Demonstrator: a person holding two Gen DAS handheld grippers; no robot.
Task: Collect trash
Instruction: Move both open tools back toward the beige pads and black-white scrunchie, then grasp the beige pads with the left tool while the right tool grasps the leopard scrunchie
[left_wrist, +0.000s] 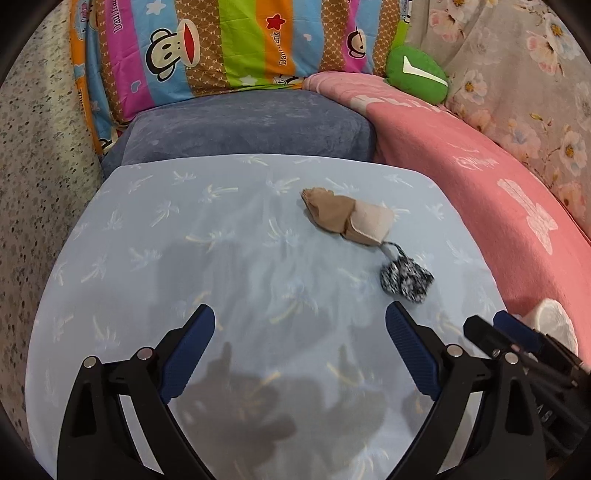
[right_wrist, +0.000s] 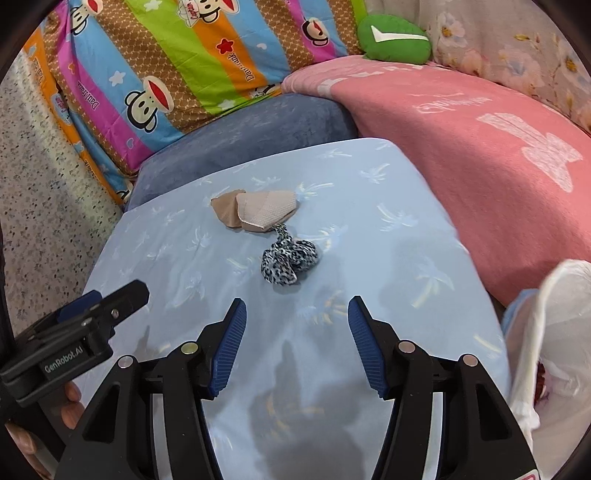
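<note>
Spread wide and empty over a pale blue cloth-covered surface (left_wrist: 155, 236), left gripper (left_wrist: 300, 325), angled down toward the trash lying ahead; beside it, right gripper (right_wrist: 297, 317), jaws parted less widely, likewise holding nothing, aimed straight at the same target. Banked around the far and right edges, soft goods that wall in the work area: striped cartoon-monkey bedding (left_wrist: 207, 48) at the back, grey-blue cushion (left_wrist: 251, 125) pressed against the cloth's far edge, pink blanket (right_wrist: 461, 140) rising along the right. Hanging open at the lower right, white plastic bag (right_wrist: 554, 332), probably the collection bag, kept close for a short carry. Resting mid-cloth, well clear of every edge, two pieces of trash touching end to end: crumpled tan wrapper or fabric scrap (right_wrist: 258, 212), exact material hard to tell, and below it black-and-white speckled scrap (right_wrist: 290, 262), nearer the right gripper's fingers. Open cloth on all sides of both pieces, giving plenty of room for a straight approach; tightest margin on the right, toward blanket and bag.
</note>
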